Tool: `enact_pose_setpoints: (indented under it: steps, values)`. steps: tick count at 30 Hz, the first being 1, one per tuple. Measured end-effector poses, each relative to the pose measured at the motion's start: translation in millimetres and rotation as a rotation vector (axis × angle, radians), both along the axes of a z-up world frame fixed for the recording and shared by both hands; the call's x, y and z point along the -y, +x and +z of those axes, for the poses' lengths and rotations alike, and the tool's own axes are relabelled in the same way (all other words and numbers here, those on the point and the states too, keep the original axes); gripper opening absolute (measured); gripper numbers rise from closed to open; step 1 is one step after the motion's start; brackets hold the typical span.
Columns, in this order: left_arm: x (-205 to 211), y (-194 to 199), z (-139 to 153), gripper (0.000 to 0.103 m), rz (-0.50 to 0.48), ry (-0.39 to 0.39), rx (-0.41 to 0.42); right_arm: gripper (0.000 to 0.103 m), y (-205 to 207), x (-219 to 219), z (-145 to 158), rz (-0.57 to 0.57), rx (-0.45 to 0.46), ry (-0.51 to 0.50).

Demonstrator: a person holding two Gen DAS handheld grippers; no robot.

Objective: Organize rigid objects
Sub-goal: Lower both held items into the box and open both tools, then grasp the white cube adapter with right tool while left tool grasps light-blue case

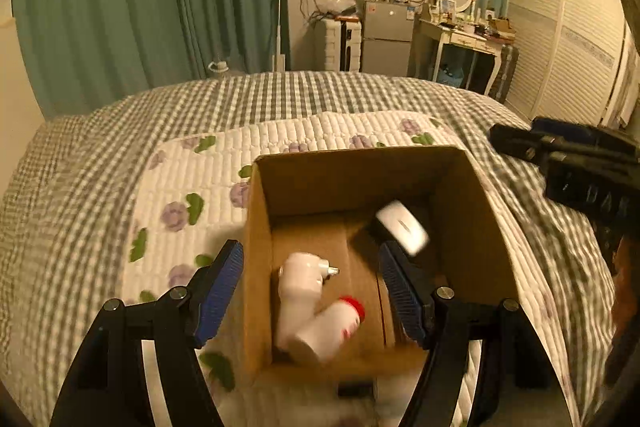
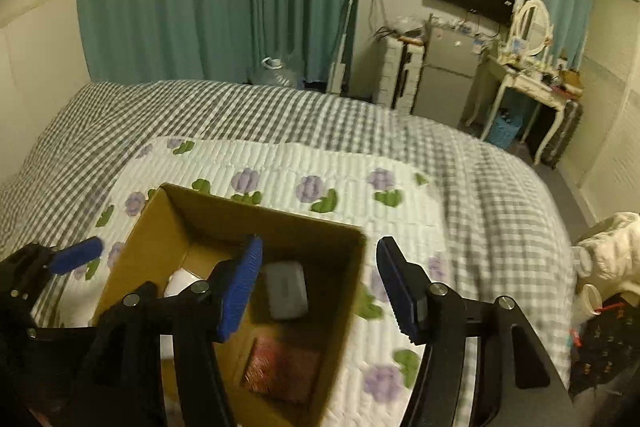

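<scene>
Box (image 1: 360, 179) w/ white bottles (image 1: 316, 311) under spread left tongs (image 1: 312, 291), contact prob none

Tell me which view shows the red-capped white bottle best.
The left wrist view: the red-capped white bottle lies tilted on the cardboard box floor, fully visible though blurred. In the right wrist view it cannot be made out; the right gripper finger blocks that side.

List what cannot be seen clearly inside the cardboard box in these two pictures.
- Left wrist view: the white case is smeared by motion blur; its marking is unreadable.
- Left wrist view: the box floor near the camera is hidden by the near wall.
- Right wrist view: the white bottle is mostly hidden behind the right gripper finger.
</scene>
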State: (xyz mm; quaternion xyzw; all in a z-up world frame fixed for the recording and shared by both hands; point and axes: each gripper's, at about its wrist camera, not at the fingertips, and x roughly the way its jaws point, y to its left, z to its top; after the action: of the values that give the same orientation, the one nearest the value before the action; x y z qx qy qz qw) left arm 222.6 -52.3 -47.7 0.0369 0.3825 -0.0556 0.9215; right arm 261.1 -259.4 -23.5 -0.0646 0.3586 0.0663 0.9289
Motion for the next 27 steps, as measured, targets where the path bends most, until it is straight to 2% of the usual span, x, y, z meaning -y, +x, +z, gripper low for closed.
enact_pose_setpoints:
  steps: [3, 6, 8, 9, 11, 13, 18, 22, 27]
  values:
    - [-4.8, -31.1, 18.3, 0.081, -0.004, 0.002, 0.025, 0.065, -32.7, 11.2, 20.3, -0.023, 0.011, -0.005]
    - [-9.9, -53.2, 30.2, 0.083, -0.001, -0.004, 0.036, 0.079, -71.2, 17.6, 40.7, -0.046, 0.038, -0.013]
    - [-12.1, -70.5, 37.6, 0.093, -0.015, -0.020, 0.041, 0.095, -92.1, 18.8, 50.2, -0.062, 0.062, -0.011]
    - [-13.6, -79.4, 40.5, 0.102, -0.024, -0.031, 0.049, 0.098, -102.5, 18.5, 54.0, -0.069, 0.073, -0.011]
    - [-17.7, -96.8, 44.6, 0.103, -0.023, -0.053, 0.074, 0.103, -123.7, 16.1, 57.4, -0.077, 0.086, -0.023]
    - [-23.1, -109.9, 42.7, 0.103, -0.016, -0.061, 0.076, 0.103, -142.0, 15.0, 53.9, -0.093, 0.082, -0.019]
    - [-41.2, -129.2, 20.9, 0.103, 0.014, -0.058, 0.075, 0.103, -173.5, 15.0, 12.8, -0.140, 0.023, 0.053]
    - [-55.5, -133.8, -18.0, 0.103, 0.040, -0.043, 0.031, 0.103, -178.9, 4.7, -51.3, -0.163, -0.074, 0.053]
    - [-63.7, -130.2, -72.7, 0.103, 0.064, -0.010, -0.041, 0.103, -165.5, -27.6, -130.9, -0.098, -0.239, 0.050]
